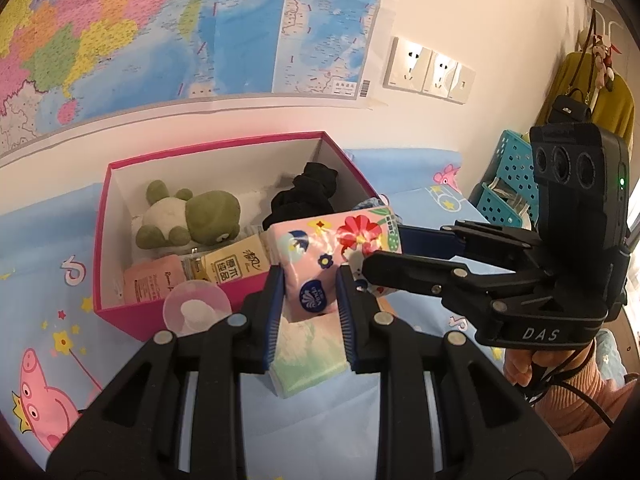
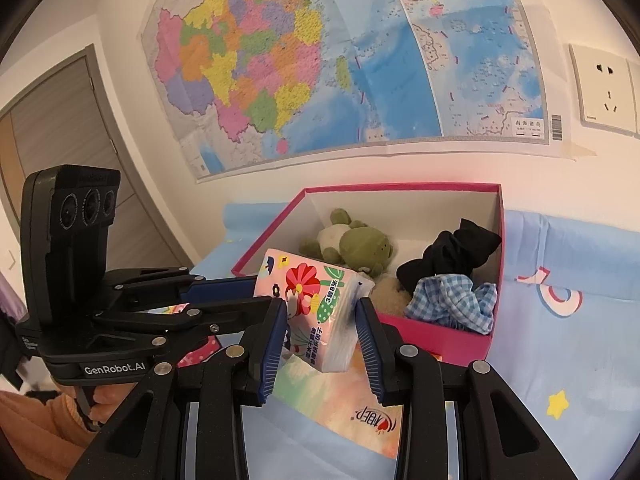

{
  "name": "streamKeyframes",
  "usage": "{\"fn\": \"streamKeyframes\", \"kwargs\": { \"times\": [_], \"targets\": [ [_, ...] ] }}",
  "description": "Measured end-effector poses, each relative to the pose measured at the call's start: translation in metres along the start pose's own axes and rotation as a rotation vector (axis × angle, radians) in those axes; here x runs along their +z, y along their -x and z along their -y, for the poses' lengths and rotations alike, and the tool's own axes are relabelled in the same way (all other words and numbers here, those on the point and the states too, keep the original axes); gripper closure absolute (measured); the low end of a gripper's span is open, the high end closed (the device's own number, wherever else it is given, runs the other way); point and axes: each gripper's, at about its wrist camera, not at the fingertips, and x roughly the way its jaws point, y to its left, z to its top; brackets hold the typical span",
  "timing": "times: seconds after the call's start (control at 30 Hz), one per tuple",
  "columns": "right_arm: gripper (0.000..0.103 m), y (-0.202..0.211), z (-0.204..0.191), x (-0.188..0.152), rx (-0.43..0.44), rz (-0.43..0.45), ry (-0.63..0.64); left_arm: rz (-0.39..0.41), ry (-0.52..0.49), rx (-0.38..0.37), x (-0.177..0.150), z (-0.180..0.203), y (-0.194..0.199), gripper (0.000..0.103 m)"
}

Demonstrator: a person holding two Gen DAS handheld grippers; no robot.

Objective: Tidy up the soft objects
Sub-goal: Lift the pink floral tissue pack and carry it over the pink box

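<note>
From my left wrist camera I look down on a light blue bed sheet [image 1: 36,248] printed with cartoon pigs and stars, set against a cream wall carrying a big coloured map [image 1: 160,28] and a row of sockets [image 1: 430,70]; off to the right a teal perforated basket [image 1: 508,176] and a yellow garment hanging behind it sit at the warped edge of the lens. A pink box [image 1: 120,312] with white inner walls rests on the sheet, holding a green frog plush [image 1: 188,220], a black cloth bundle [image 1: 308,196] and some flat packets I can't read properly. My left gripper [image 1: 310,308] is clamped on the floral tissue pack [image 1: 332,248], which hangs over the box's near corner — the right gripper [image 1: 384,248] reaches in from the side and pinches the same pack's far end, though its fingertips are partly hidden behind the wrapper. A pastel pack [image 1: 308,360] lies under my jaws, mostly covered. Switching to the right wrist camera, the same map [image 2: 320,60] fills the wall and a grey door shows at left. Here the right gripper [image 2: 320,328] squeezes the tissue pack [image 2: 316,304], the left gripper [image 2: 256,292] holding it from the left. The box [image 2: 440,336] shows a blue checked cloth [image 2: 452,300] beside the black one [image 2: 452,256], and the frog [image 2: 356,244] — what lies beneath them I can't make out.
</note>
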Motion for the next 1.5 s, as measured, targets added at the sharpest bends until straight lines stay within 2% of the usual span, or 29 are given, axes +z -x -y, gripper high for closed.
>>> {"fn": "streamKeyframes", "kwargs": {
  "times": [1.5],
  "targets": [
    [0.066,-0.03,0.014,0.022,-0.047,-0.015,-0.017,-0.041,0.052,0.032,0.024,-0.018,-0.031,0.076]
  ]
}}
